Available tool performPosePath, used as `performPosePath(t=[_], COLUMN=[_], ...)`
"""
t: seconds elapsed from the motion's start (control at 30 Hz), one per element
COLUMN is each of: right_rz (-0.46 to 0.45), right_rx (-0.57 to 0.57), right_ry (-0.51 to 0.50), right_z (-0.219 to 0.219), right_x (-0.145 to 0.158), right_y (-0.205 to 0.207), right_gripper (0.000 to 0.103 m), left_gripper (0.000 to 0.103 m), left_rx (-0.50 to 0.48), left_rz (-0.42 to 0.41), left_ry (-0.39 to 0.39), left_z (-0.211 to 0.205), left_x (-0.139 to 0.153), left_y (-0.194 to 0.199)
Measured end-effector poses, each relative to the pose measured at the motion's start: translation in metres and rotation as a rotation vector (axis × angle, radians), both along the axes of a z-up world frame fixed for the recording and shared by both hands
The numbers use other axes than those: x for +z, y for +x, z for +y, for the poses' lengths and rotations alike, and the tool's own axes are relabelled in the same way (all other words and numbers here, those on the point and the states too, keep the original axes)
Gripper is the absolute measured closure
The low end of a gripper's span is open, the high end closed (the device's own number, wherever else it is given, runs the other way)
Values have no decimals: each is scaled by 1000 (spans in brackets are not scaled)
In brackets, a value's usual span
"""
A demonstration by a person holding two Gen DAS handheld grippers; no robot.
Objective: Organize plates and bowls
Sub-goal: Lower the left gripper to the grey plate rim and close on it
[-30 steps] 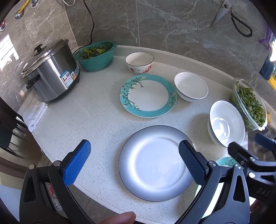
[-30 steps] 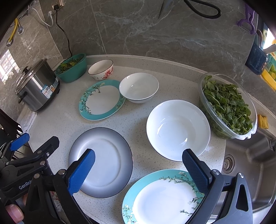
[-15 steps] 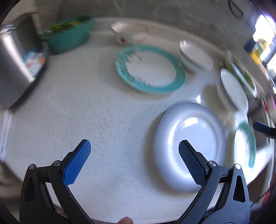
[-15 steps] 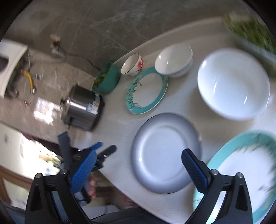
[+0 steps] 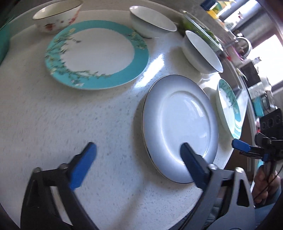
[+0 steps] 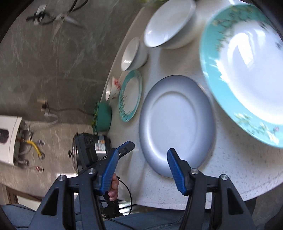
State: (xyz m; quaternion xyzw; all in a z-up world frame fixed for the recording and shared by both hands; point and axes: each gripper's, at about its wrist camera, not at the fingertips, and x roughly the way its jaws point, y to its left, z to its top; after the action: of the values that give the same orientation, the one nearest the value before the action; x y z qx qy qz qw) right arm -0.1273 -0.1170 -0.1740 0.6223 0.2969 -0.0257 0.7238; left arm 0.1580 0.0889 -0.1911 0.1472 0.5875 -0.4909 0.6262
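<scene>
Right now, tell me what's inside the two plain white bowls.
Both white bowls, the near one and the far one, look empty as far as their insides show; the near walls hide part of each.

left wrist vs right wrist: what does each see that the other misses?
Left wrist only: the greens container and the tap.
Right wrist only: rice cooker, green bowl, scissors on the wall.
Both: grey plate, two teal plates, two white bowls, and the floral bowl.
</scene>
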Motion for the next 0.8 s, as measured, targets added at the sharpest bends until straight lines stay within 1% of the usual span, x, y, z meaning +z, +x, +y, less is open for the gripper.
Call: performPosePath(t=[0.03, 0.07, 0.1, 0.2, 0.23, 0.3, 0.4, 0.47, 0.57, 0.7, 0.8], right_rz=[-5, -7, -7, -21, -28, -25, -17, -28, -58, -57, -48], right_rx=[-27, -47, -66, -127, -141, -160, -184, -180, -155, -133, -126], right_ry=[6, -1, -10, 8, 6, -1, 24, 36, 43, 45, 38], right_z=[-1, -1, -2, -4, -5, -9, -15, -18, -22, -28, -30], right_x=[-6, -10, -15, -26, -29, -37, -54, -61, -63, -61, -61], right_y=[-5, -9, -13, -30, -35, -41, -51, -51, -45, -32, -28], right_gripper=[41, 41, 41, 41, 41, 41, 41, 49, 49, 50, 50], left_gripper=[33, 35, 35, 35, 35, 35, 35, 35, 35, 35, 35], left_rx=[-17, -27, -40, -96, -114, -148, -172, -197, -217, -231, -245], left_rz=[15, 22, 30, 119, 138, 153, 168, 196, 221, 269, 272], left_ry=[5, -4, -21, -49, -57, -62, -65, -67, -67, -81, -80], left_z=[-3, -5, -8, -21, -23, -26, -35, -35, -42, -56, -62], left_x=[-4, -4, -2, -9, -12, -11, -6, -2, -1, -2, -3], left_y=[2, 4, 6, 15, 19, 21, 19, 22, 26, 34, 35])
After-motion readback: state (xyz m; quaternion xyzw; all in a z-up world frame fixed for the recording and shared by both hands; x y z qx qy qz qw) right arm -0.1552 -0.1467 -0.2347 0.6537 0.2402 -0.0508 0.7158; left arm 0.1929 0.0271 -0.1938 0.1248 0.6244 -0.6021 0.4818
